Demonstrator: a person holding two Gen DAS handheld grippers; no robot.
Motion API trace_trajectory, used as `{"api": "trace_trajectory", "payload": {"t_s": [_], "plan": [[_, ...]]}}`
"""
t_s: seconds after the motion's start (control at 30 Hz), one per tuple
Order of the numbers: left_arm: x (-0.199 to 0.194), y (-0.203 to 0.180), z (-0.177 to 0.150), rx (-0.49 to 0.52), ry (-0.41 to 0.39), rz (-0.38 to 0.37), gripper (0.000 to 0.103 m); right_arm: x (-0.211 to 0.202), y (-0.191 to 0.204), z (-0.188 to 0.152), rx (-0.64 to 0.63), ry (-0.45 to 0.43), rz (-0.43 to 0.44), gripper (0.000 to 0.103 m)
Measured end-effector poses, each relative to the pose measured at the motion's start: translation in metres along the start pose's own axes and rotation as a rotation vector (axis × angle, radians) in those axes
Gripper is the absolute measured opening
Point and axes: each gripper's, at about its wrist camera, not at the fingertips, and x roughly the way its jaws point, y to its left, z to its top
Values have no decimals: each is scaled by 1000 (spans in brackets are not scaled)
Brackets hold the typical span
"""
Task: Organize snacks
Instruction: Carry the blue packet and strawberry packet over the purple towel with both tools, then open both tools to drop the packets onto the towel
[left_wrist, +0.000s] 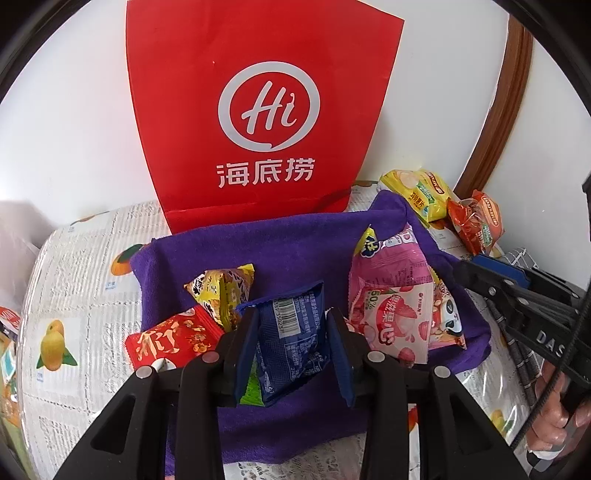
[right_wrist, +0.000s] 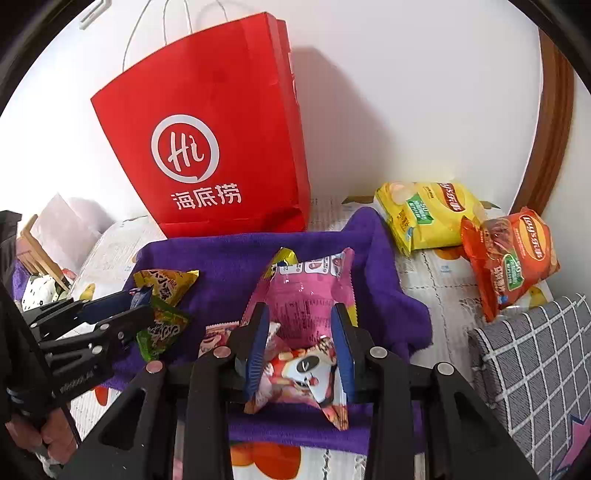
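Several snack packets lie on a purple towel (left_wrist: 295, 236). My left gripper (left_wrist: 291, 347) is shut on a dark blue packet (left_wrist: 291, 332). Beside it lie a yellow packet (left_wrist: 221, 291) and a red packet (left_wrist: 173, 339). My right gripper (right_wrist: 301, 350) has its jaws around a panda-print packet (right_wrist: 303, 373) with a pink packet (right_wrist: 306, 291) standing behind it. The right gripper shows in the left wrist view (left_wrist: 491, 280), and the left gripper in the right wrist view (right_wrist: 133, 306). A red paper bag (right_wrist: 214, 147) stands upright behind the towel.
A yellow chip bag (right_wrist: 428, 214) and an orange chip bag (right_wrist: 509, 254) lie at the back right by the white wall. A grey checked cushion (right_wrist: 535, 373) is at the right. A fruit-print tablecloth (left_wrist: 74, 288) covers the table. Clutter sits at the far left (right_wrist: 40, 273).
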Motion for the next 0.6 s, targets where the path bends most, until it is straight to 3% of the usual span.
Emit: {"api": "trace_trajectory", "payload": {"t_s": [0.23,0.6], "plan": [[0,-3,1,-9,34,15,46,-17,-4,-13,16,-2,0,39],[-30,0,-4,-23,10,50,53,-40,-1,-27,26,8,3,39]]}}
